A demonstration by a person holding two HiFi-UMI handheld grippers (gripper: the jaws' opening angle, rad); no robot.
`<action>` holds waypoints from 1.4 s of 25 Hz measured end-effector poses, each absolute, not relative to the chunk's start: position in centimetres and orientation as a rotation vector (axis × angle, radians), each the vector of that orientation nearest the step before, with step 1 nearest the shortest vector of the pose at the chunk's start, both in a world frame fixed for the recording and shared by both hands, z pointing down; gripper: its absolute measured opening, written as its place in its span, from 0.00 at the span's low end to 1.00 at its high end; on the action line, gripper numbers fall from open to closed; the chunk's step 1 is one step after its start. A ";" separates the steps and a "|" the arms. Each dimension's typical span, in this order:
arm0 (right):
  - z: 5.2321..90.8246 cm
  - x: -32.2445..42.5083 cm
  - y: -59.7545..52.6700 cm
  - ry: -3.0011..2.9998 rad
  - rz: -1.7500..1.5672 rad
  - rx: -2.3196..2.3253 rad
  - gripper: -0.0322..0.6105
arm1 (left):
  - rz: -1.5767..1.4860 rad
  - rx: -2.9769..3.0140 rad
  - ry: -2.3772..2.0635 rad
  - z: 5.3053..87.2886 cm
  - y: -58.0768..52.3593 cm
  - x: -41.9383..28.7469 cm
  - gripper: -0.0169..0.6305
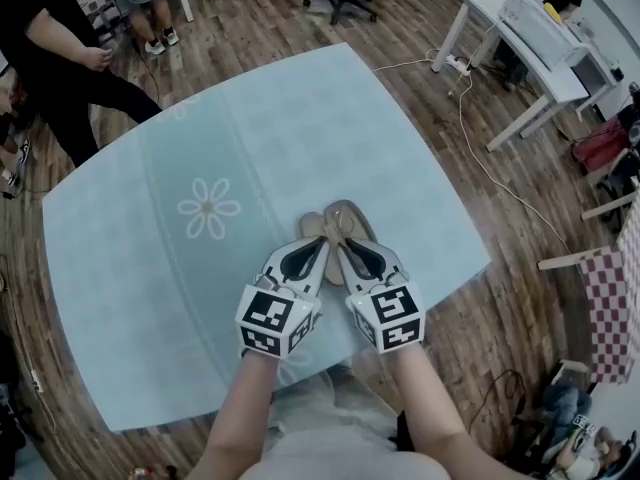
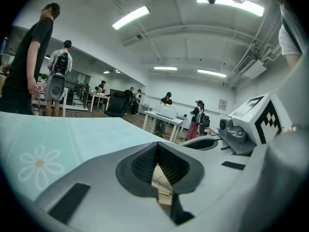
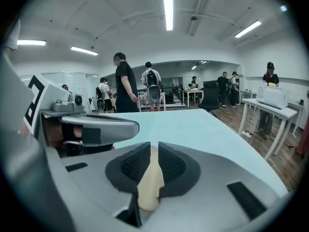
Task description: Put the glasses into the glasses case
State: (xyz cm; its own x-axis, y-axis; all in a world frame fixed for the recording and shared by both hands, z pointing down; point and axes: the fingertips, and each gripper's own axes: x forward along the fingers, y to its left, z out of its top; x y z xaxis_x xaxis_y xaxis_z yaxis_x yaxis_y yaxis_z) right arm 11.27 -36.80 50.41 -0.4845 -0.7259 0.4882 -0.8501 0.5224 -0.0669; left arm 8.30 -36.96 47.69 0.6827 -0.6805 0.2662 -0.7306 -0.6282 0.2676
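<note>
Head view: glasses case sits on the table near our edge, just right of the flower print. It shows as two beige lobes side by side, paler one left and darker one right. We judge it to be lying open, with its long axis running away from us. Left gripper and right gripper lie side by side, nearly parallel, with both tips on the near end of the case. Left is on the pale lobe, right on the darker one. Neither is nearer; the case is straight ahead of both.

Left gripper view: pads meet at the tips, and beige case material shows in the slot just behind them. We judge it pinched on a thin edge of the case. A few thin lines cross that beige; they could be the glasses frame, but the view is too tight and blurred to tell. No other view shows the glasses.

Right gripper view: a cream wall of the case fills the gap between the pads from tip to base, so this gripper is clamped on the case. The left gripper's body is close on its left.

Judgement: both tools are tied up holding the case. The next move depends on the seam between the lobes, which lies along both grippers' pointing direction.
</note>
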 end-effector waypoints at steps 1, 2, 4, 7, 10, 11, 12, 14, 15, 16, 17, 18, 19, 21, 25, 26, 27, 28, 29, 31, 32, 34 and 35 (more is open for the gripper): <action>50.9 11.1 -37.1 -2.353 0.416 1.286 0.14 | 0.196 2.536 -1.116 47.9 -37.2 8.2 0.04; 51.4 11.1 -37.4 -2.336 0.406 1.281 0.14 | 0.195 2.529 -1.121 48.1 -37.5 8.1 0.04; 52.5 11.3 -37.9 -2.298 0.394 1.277 0.14 | 0.197 2.519 -1.122 48.4 -37.8 8.0 0.04; 54.3 11.6 -38.6 -2.233 0.394 1.278 0.14 | 0.201 2.506 -1.119 48.9 -38.0 7.8 0.04; 55.7 11.9 -38.9 -2.176 0.418 1.280 0.14 | 0.203 2.495 -1.115 49.3 -38.2 7.8 0.04; 56.3 12.0 -38.9 -2.153 0.428 1.278 0.14 | 0.203 2.493 -1.112 49.4 -38.2 7.8 0.04; 56.8 12.2 -38.9 -2.126 0.435 1.274 0.14 | 0.202 2.490 -1.110 49.5 -38.2 7.8 0.04; 57.7 12.7 -38.8 -2.072 0.439 1.270 0.14 | 0.196 2.482 -1.110 49.7 -38.3 7.8 0.04; 58.1 12.9 -38.8 -2.050 0.439 1.270 0.14 | 0.192 2.477 -1.110 49.7 -38.4 7.7 0.04; 58.4 13.2 -38.7 -2.033 0.439 1.269 0.14 | 0.187 2.473 -1.110 49.8 -38.4 7.6 0.04; 58.7 13.3 -38.8 -2.022 0.440 1.267 0.14 | 0.182 2.469 -1.109 49.8 -38.5 7.6 0.04; 58.9 13.4 -38.9 -2.013 0.442 1.264 0.14 | 0.178 2.466 -1.109 49.9 -38.6 7.6 0.04; 59.0 13.4 -39.0 -2.007 0.444 1.257 0.14 | 0.175 2.464 -1.109 49.9 -38.8 7.5 0.04; 59.4 13.4 -39.3 -1.994 0.447 1.243 0.14 | 0.167 2.458 -1.111 49.9 -39.1 7.3 0.04; 60.4 13.4 -39.4 -1.959 0.474 1.222 0.14 | 0.156 2.451 -1.108 50.2 -39.3 6.8 0.04; 60.6 13.4 -39.4 -1.951 0.481 1.212 0.14 | 0.158 2.451 -1.106 50.2 -39.4 6.8 0.04; 60.8 13.4 -39.4 -1.942 0.484 1.203 0.14 | 0.160 2.451 -1.104 50.3 -39.4 6.8 0.04; 61.0 13.5 -39.4 -1.934 0.487 1.197 0.15 | 0.162 2.452 -1.102 50.3 -39.5 6.8 0.04; 61.1 13.6 -39.5 -1.928 0.492 1.197 0.15 | 0.162 2.452 -1.101 50.3 -39.6 6.8 0.04; 61.4 13.8 -39.6 -1.914 0.503 1.198 0.15 | 0.160 2.452 -1.101 50.3 -39.8 6.8 0.04; 61.5 13.9 -39.6 -1.907 0.508 1.197 0.14 | 0.159 2.451 -1.102 50.4 -39.8 6.7 0.04; 61.8 14.2 -39.7 -1.897 0.521 1.191 0.13 | 0.157 2.450 -1.107 50.4 -39.8 6.6 0.04; 62.0 14.4 -39.7 -1.891 0.529 1.188 0.13 | 0.156 2.449 -1.110 50.4 -39.8 6.5 0.04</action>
